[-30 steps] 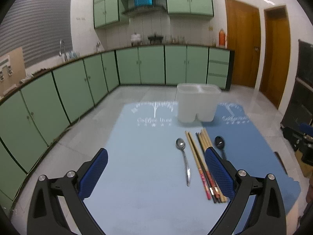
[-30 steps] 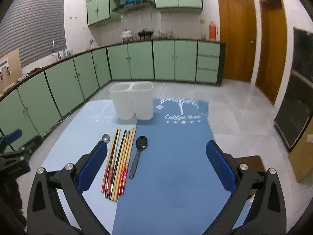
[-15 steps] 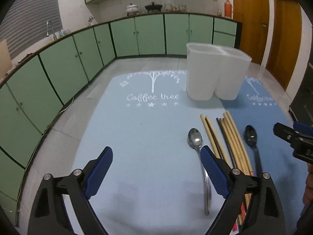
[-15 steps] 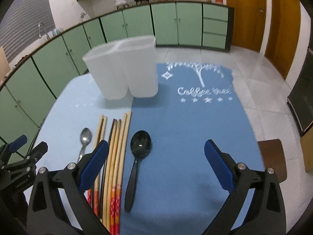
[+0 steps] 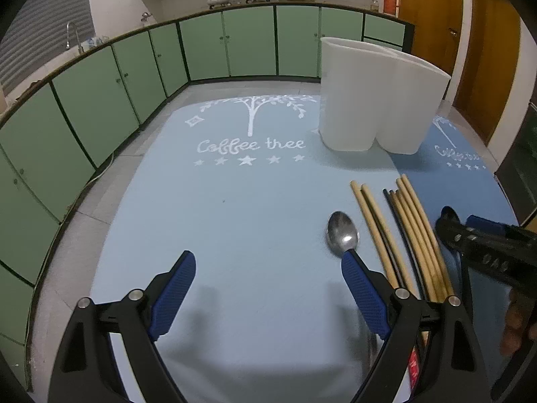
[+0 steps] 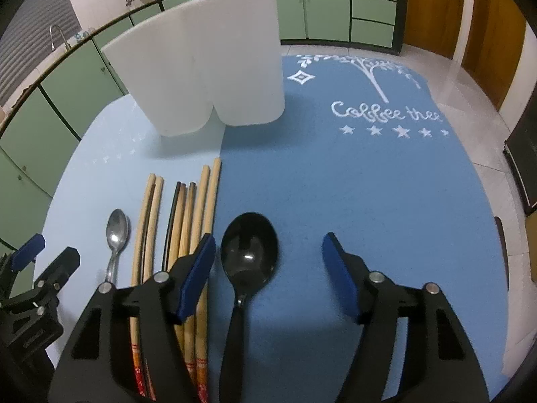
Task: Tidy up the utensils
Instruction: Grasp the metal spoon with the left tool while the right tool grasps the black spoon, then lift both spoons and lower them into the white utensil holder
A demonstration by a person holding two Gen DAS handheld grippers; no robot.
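Black spoon laid on dark blue mat, straddled by right claw, spread wide, nothing gripped. Chopsticks lined just left of it; metal spoon beside them on light blue mat. Left claw released, right finger over spoon handle. White two-compartment holder stood behind, upright.

A black plastic spoon lies bowl-up between the right gripper's spread jaws, nearer the left one, handle running back under the gripper. Wooden chopsticks lie side by side, passing beneath that left jaw. A metal spoon rests just ahead of the left gripper's right jaw tip. A white two-compartment holder stands upright well ahead of both.
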